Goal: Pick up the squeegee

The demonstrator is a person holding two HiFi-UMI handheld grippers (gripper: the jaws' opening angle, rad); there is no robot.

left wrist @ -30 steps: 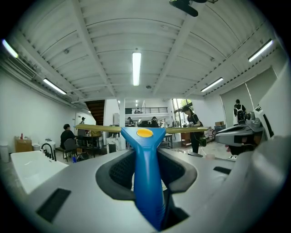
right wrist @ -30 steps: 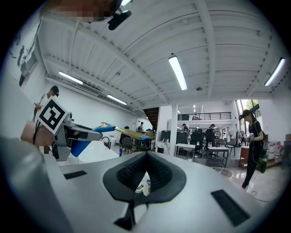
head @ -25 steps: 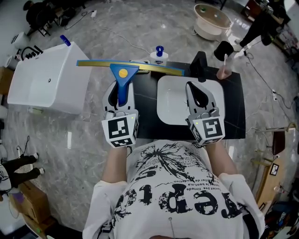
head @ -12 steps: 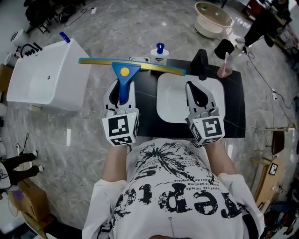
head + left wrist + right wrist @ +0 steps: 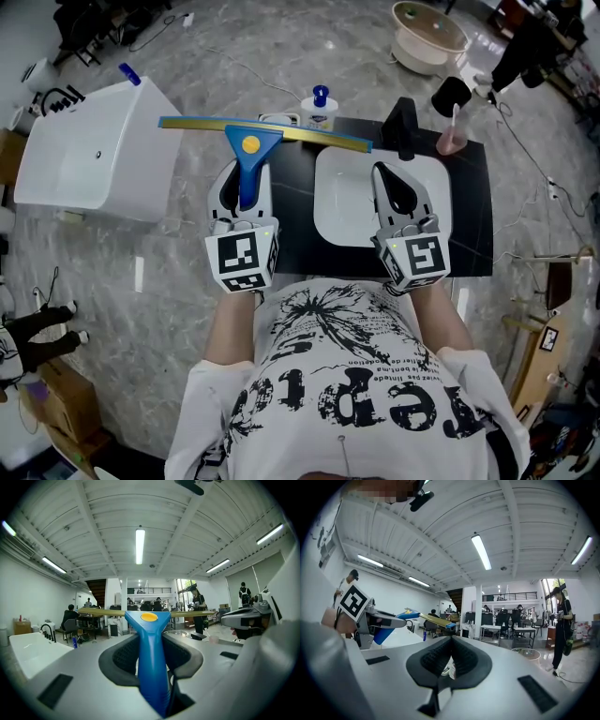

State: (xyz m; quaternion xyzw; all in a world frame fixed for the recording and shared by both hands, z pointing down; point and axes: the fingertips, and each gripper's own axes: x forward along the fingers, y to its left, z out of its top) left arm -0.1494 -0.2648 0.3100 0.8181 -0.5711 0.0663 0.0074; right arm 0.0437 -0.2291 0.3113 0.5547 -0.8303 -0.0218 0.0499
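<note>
- Head view: the left gripper (image 5: pixel 243 183) is clamped on the blue handle of the squeegee (image 5: pixel 246 150). The long yellow blade lies crosswise beyond the jaws, over the far left corner of the black table (image 5: pixel 469 216).
- One blade end reaches out over the floor towards the white tub (image 5: pixel 89 159). The other ends near the bottle (image 5: pixel 320 111).
- The right gripper (image 5: pixel 398 192) hangs over the white basin (image 5: pixel 342 202), well apart from the squeegee, with its jaws together on nothing.
- Left gripper view: the handle of the squeegee (image 5: pixel 151 658) runs straight up the middle of the left gripper (image 5: pixel 151 641), and the dark pads (image 5: pixel 123 660) press it from both sides. The blade sits level across the top with only the room behind it, so the tool looks lifted clear and the pick-up close to done.
- A long blade gives any knock a lot of leverage on the handle. The sensible course is a firm squeeze, a level wrist and a straight lift, with the blade's right end kept off the bottle.
- Right gripper view: the right gripper (image 5: pixel 450 648) is clenched and empty, its pads meeting. The squeegee (image 5: pixel 431 618) shows off to the left in the other claw. This hand has no part in the lift and does best to stay clear.
</note>
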